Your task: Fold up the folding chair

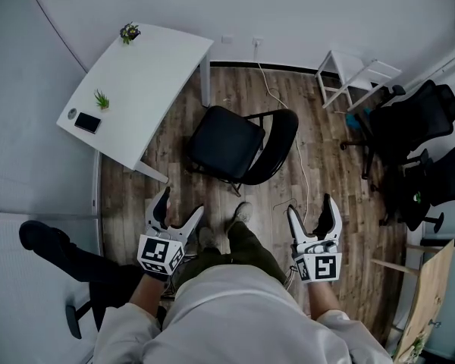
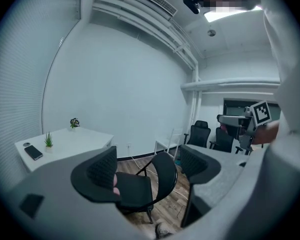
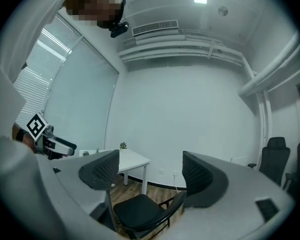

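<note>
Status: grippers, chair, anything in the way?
Left hand-held gripper open, empty; right hand-held gripper open, empty. Black folding chair unfolded, untouched. White table close beside it, white cable alongside.

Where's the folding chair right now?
Head view, centre: the folding chair stands unfolded on the wood floor, just right of the white table.

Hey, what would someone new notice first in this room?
A black folding chair stands open on the wood floor mid-room, right ahead of the person. The left tool and right tool hang open and empty, short of it. A white table with a phone on it stands to the chair's left.
</note>
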`<state>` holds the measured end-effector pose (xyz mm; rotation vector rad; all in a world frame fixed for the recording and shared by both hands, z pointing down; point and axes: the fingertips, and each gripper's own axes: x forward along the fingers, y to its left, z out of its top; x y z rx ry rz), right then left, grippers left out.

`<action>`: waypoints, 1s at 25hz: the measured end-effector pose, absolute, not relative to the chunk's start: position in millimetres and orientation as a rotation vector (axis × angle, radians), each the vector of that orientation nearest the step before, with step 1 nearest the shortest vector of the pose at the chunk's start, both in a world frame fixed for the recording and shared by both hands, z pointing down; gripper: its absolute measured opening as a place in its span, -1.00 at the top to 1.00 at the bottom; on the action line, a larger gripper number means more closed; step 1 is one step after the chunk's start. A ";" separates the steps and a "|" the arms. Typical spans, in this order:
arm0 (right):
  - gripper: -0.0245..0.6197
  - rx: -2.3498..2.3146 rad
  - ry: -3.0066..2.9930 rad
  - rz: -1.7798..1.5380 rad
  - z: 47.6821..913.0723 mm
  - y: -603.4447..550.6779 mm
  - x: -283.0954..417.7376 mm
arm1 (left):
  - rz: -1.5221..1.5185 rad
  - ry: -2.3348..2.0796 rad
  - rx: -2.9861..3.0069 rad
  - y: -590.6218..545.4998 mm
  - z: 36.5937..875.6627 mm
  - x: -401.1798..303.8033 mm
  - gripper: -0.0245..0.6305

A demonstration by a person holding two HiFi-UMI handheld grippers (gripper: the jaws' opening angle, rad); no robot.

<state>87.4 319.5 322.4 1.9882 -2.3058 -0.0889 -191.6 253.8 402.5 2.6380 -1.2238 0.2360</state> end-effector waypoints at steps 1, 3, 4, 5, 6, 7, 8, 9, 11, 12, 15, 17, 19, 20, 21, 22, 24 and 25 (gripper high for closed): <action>-0.29 1.991 -2.305 -0.083 325.3 312.1 93.3 | 0.242 -1.227 2.636 247.8 404.1 -187.3 -0.29; -0.29 1.995 -2.309 -0.074 330.1 296.6 104.3 | 0.258 -1.236 2.630 237.7 407.3 -179.6 -0.29; -0.29 1.995 -2.313 -0.070 332.1 288.2 108.5 | 0.269 -1.241 2.627 232.9 409.2 -176.9 -0.29; -0.29 1.994 -2.318 -0.066 334.1 279.2 111.9 | 0.282 -1.247 2.621 227.5 411.3 -175.0 -0.29; -0.29 1.992 -2.324 -0.062 336.1 269.6 115.4 | 0.293 -1.255 2.614 221.5 413.5 -173.2 -0.30; -0.29 1.988 -2.330 -0.059 337.7 259.9 119.4 | 0.303 -1.264 2.604 214.9 415.4 -170.8 -0.29; -0.29 1.986 -2.335 -0.056 338.8 250.1 124.3 | 0.311 -1.273 2.594 208.0 417.0 -167.5 -0.29; -0.29 1.984 -2.340 -0.054 339.0 240.5 130.0 | 0.319 -1.279 2.585 200.8 418.3 -163.1 -0.29; -0.29 1.986 -2.346 -0.054 338.0 222.1 143.7 | 0.339 -1.285 2.575 185.5 420.9 -151.4 -0.29; -0.29 1.991 -2.345 -0.053 337.7 213.6 151.3 | 0.351 -1.285 2.572 177.1 422.6 -144.8 -0.29; -0.29 2.012 -2.331 -0.043 340.2 189.7 173.6 | 0.383 -1.280 2.569 149.7 429.1 -125.6 -0.29; -0.29 2.025 -2.317 -0.024 344.7 173.7 188.4 | 0.399 -1.280 2.563 130.7 434.5 -113.7 -0.29; -0.29 2.035 -2.303 0.004 350.7 159.8 203.7 | 0.413 -1.280 2.550 113.4 441.1 -102.5 -0.29; -0.29 2.038 -2.298 0.017 353.8 153.8 211.1 | 0.422 -1.280 2.544 105.4 444.3 -97.1 -0.30; -0.29 2.039 -2.294 0.030 356.8 147.8 218.0 | 0.433 -1.280 2.542 97.3 447.3 -92.0 -0.29; -0.29 2.038 -2.288 0.042 359.8 141.2 224.2 | 0.445 -1.278 2.542 89.1 450.2 -87.4 -0.29; -0.29 2.033 -2.277 0.066 367.0 126.9 234.8 | 0.471 -1.272 2.543 72.5 456.7 -79.4 -0.29; -0.29 2.031 -2.273 0.080 371.2 120.3 239.3 | 0.485 -1.268 2.543 65.0 460.4 -75.9 -0.30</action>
